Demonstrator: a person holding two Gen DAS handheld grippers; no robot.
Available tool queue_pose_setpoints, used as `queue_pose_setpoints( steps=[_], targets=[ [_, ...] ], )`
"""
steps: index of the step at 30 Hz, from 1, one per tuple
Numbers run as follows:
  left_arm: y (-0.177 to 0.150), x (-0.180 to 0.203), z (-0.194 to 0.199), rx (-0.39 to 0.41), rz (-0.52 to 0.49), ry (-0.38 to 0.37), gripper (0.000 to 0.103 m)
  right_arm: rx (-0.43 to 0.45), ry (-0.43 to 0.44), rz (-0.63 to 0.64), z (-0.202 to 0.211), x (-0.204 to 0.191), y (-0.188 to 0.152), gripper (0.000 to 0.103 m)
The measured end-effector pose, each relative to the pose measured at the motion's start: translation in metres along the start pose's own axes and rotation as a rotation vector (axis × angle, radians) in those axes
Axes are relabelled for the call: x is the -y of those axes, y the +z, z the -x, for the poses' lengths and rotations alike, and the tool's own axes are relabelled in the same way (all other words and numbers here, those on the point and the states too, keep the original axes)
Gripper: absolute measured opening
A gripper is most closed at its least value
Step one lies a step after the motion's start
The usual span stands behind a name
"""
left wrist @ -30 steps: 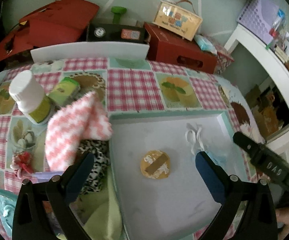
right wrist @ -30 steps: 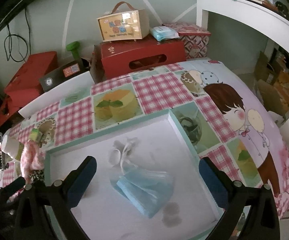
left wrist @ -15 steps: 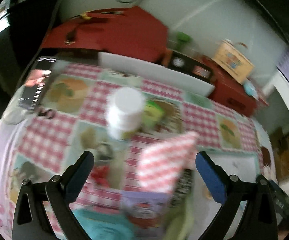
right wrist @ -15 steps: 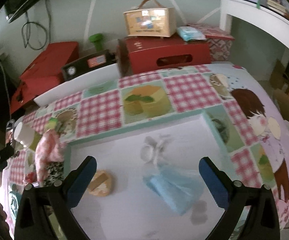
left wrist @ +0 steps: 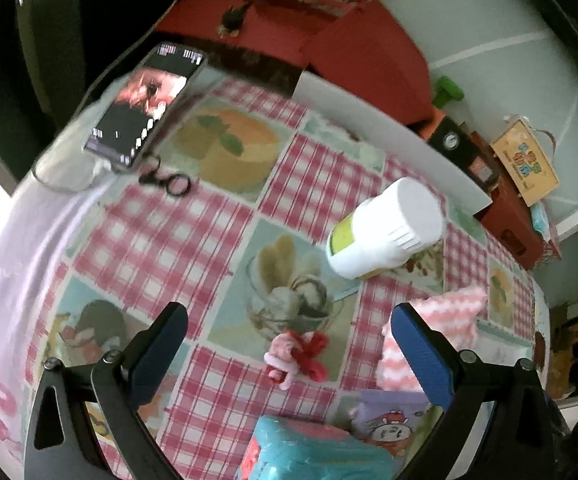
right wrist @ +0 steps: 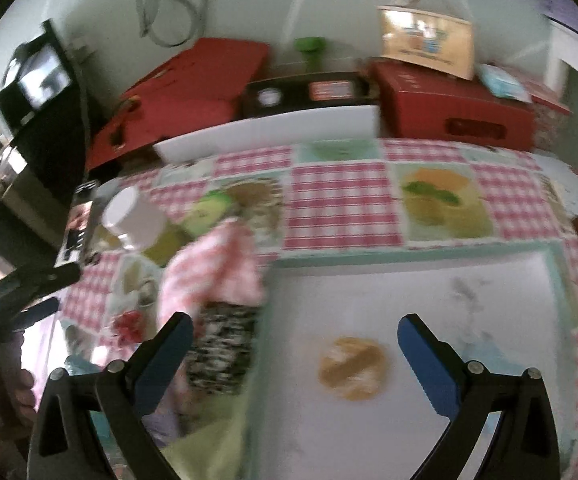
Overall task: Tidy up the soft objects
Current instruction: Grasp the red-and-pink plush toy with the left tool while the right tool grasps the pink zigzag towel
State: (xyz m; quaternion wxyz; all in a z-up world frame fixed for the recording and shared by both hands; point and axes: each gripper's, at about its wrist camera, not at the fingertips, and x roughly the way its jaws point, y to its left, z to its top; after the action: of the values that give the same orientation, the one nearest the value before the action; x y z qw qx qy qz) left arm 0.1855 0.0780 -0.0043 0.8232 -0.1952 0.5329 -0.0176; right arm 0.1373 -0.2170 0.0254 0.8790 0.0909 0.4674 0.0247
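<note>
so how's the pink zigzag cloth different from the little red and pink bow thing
The pink zigzag cloth is the larger, a bunched heap in pink and white chevrons; the red and pink bow is small, with a red yarn knot. The cloth lies beside the white bottle; the bow lies nearer the open left hand-held gripper. Both look soft.

We have swung the left gripper [left wrist: 285, 344] away from the white tray, off to the left side of the table. One second ago its jaws framed the tan disc on the tray; now they frame a small pink and red toy [left wrist: 295, 354] on the checked cloth, with the white bottle [left wrist: 387, 232] beyond it and a phone [left wrist: 145, 106] at the far edge. The right gripper [right wrist: 295, 354] has swung left too: the blue mask it framed has slid to the tray's [right wrist: 409, 300] right edge, and the tan disc [right wrist: 353, 368] now sits between its jaws. The pink zigzag cloth [right wrist: 213, 276] now shows large, left of the tray.
</note>
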Motion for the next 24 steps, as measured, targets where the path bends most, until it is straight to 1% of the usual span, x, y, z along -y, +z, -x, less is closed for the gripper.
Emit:
queue_pose_setpoints(
  steps=[2,4,7,11,13,18,20,22,24],
  targets=[
    [0.000,-0.005,-0.006,-0.030,0.015,-0.013,0.101,-0.004,0.029,0.025,-0.005,-0.012,0.001,0.103],
    [0.001,-0.007,-0.011,-0.055,0.017,-0.007,0.101,-0.005,0.040,0.055,-0.011,-0.023,0.002,0.103],
    [0.003,-0.006,-0.019,-0.100,-0.007,0.002,0.101,-0.018,0.055,0.080,-0.019,-0.032,0.003,0.103],
    [0.006,-0.005,-0.026,-0.145,-0.062,0.039,0.101,-0.033,0.095,0.106,-0.029,-0.043,0.004,0.102],
    [0.006,-0.006,-0.030,-0.164,-0.068,0.044,0.101,-0.025,0.107,0.131,-0.030,-0.050,0.004,0.095],
    [0.006,-0.010,-0.042,-0.213,-0.077,0.022,0.101,-0.037,0.141,0.155,-0.035,-0.058,0.005,0.080],
    [0.006,-0.010,-0.048,-0.240,-0.097,0.017,0.101,-0.044,0.151,0.167,-0.038,-0.062,0.005,0.075],
    [0.006,-0.008,-0.051,-0.251,-0.122,0.024,0.101,-0.047,0.157,0.178,-0.039,-0.064,0.005,0.064],
    [0.005,-0.003,-0.057,-0.271,-0.161,0.020,0.101,-0.056,0.161,0.188,-0.042,-0.065,0.004,0.057]
  ],
)
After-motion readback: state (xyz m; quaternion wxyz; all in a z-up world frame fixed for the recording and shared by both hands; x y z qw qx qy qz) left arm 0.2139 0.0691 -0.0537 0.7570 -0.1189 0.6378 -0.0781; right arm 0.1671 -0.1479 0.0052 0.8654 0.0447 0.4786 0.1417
